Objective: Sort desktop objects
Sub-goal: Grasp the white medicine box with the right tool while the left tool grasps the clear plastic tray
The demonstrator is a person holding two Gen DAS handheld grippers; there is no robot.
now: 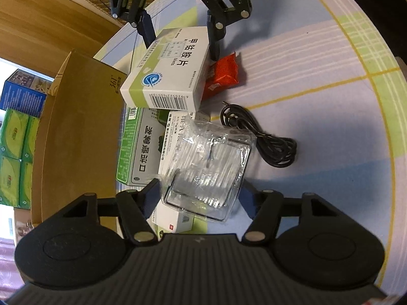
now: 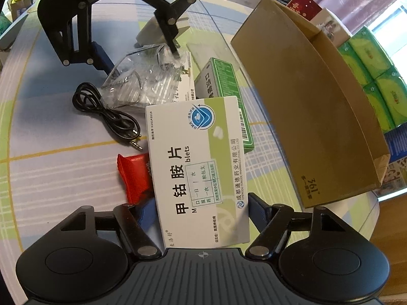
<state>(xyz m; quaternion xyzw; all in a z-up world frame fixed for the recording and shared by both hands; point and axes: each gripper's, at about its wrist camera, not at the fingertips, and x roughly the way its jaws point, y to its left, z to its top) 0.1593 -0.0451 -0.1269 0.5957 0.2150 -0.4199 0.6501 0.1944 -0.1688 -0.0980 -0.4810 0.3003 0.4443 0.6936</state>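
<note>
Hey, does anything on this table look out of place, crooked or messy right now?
Yes. The clear plastic packet lies crumpled and tilted on top of the medicine boxes, in the left gripper. The black cable lies in a loose tangle. The red snack packet is half hidden under the white box held by the right gripper.

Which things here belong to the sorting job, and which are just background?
Job: white medicine box in the right gripper; clear plastic packet in the left gripper; green box; red sachet; black cable; brown cardboard box.

Background: green packs stacked beyond the table.
</note>
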